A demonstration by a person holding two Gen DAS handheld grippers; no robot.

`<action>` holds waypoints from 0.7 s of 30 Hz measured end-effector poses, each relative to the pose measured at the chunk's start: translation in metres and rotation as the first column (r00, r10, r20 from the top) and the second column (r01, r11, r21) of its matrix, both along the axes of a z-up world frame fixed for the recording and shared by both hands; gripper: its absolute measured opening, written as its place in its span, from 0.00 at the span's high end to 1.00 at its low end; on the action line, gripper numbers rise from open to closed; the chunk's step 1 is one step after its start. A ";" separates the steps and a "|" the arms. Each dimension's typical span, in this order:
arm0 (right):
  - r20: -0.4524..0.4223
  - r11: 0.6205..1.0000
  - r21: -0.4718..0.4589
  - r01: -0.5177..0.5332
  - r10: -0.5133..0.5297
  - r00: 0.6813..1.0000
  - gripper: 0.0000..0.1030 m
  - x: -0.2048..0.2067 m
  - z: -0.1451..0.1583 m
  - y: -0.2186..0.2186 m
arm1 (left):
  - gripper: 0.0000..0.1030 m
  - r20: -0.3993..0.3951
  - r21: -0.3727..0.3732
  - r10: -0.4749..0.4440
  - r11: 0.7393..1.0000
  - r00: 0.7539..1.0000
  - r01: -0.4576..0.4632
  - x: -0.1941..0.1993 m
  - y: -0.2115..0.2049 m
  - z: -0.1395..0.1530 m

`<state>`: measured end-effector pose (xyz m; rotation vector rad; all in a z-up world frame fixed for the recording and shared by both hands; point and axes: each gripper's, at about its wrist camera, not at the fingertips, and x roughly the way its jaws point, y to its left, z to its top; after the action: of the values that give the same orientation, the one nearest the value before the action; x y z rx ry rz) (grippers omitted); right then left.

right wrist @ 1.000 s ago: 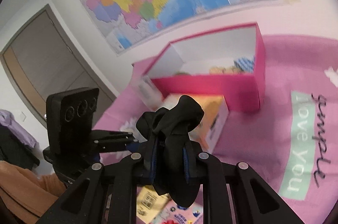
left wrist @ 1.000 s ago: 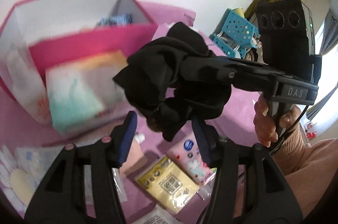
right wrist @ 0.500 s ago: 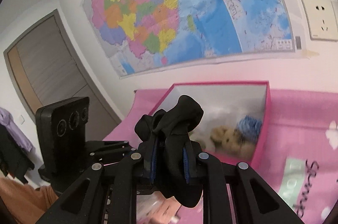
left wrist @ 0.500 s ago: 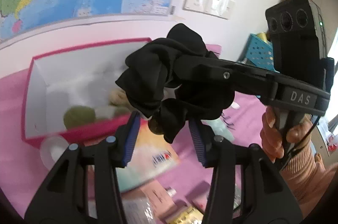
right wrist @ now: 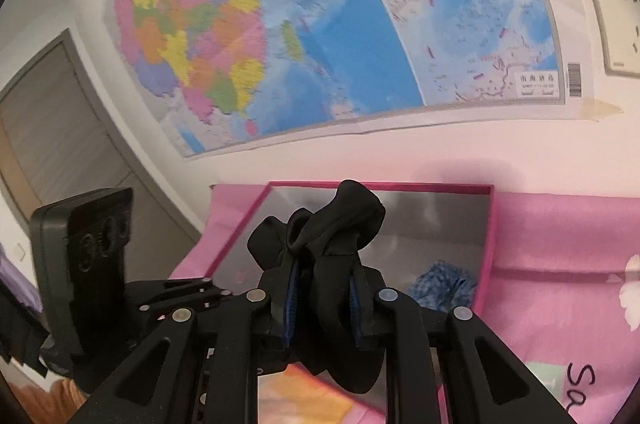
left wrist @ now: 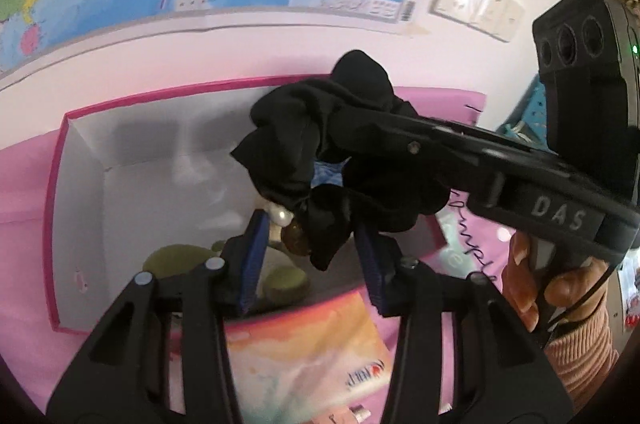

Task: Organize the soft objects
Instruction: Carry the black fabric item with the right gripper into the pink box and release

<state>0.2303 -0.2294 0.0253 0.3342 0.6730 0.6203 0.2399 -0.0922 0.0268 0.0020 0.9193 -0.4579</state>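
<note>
My right gripper (right wrist: 322, 300) is shut on a black fabric scrunchie (right wrist: 336, 224) and holds it above the open pink box (right wrist: 491, 224). In the left wrist view the scrunchie (left wrist: 320, 144) hangs from the right gripper's fingers over the box (left wrist: 56, 184), with a pearl and a brown bead at its lower edge. My left gripper (left wrist: 308, 256) is open and empty just below the scrunchie. Inside the box lie olive-green soft balls (left wrist: 280, 280) and a blue knitted piece (right wrist: 440, 284).
A pastel tissue pack (left wrist: 312, 352) lies in front of the box on the pink cloth (right wrist: 560, 236). A map (right wrist: 320, 24) and wall sockets (left wrist: 476, 0) are on the wall behind. A blue basket (left wrist: 536, 112) stands at the right.
Both grippers have moved forward over the box, carrying the scrunchie with the right one. The box interior now fills the left view; the packets on the cloth have dropped out of sight.
</note>
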 end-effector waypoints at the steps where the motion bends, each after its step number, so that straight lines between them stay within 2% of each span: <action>1: -0.009 1.000 -0.012 0.014 -0.014 1.000 0.76 0.006 -0.003 0.000 | 0.55 -0.010 -0.001 0.004 1.000 1.000 -0.004 0.003 0.000 -0.002; 6: -0.037 0.993 -0.097 0.064 -0.068 0.997 0.71 0.027 -0.019 0.005 | 0.56 -0.030 0.032 0.042 0.999 0.999 -0.041 0.013 -0.003 -0.009; 8: -0.039 0.979 -0.173 0.107 -0.115 0.993 0.58 0.032 -0.024 0.009 | 0.55 -0.038 0.029 0.046 0.999 0.998 -0.045 0.015 -0.003 -0.012; 10: -0.030 0.965 -0.223 0.141 -0.151 0.988 0.50 0.034 -0.026 0.008 | 0.55 -0.030 0.021 0.044 0.999 0.999 -0.043 0.013 -0.002 -0.013; 14: 0.030 0.935 -0.292 0.201 -0.201 0.979 0.50 0.023 -0.021 0.006 | 0.55 0.004 0.032 0.034 0.999 0.999 -0.034 0.005 0.002 -0.013; 21: 0.066 0.947 -0.263 0.184 -0.173 0.983 0.49 -0.011 -0.008 0.001 | 0.55 0.089 0.003 -0.007 1.000 0.996 0.007 -0.035 0.012 0.005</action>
<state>0.2190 -0.2286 0.0171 0.1266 0.6682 0.3564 0.2052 -0.0804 0.0317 0.0282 0.8324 -0.4593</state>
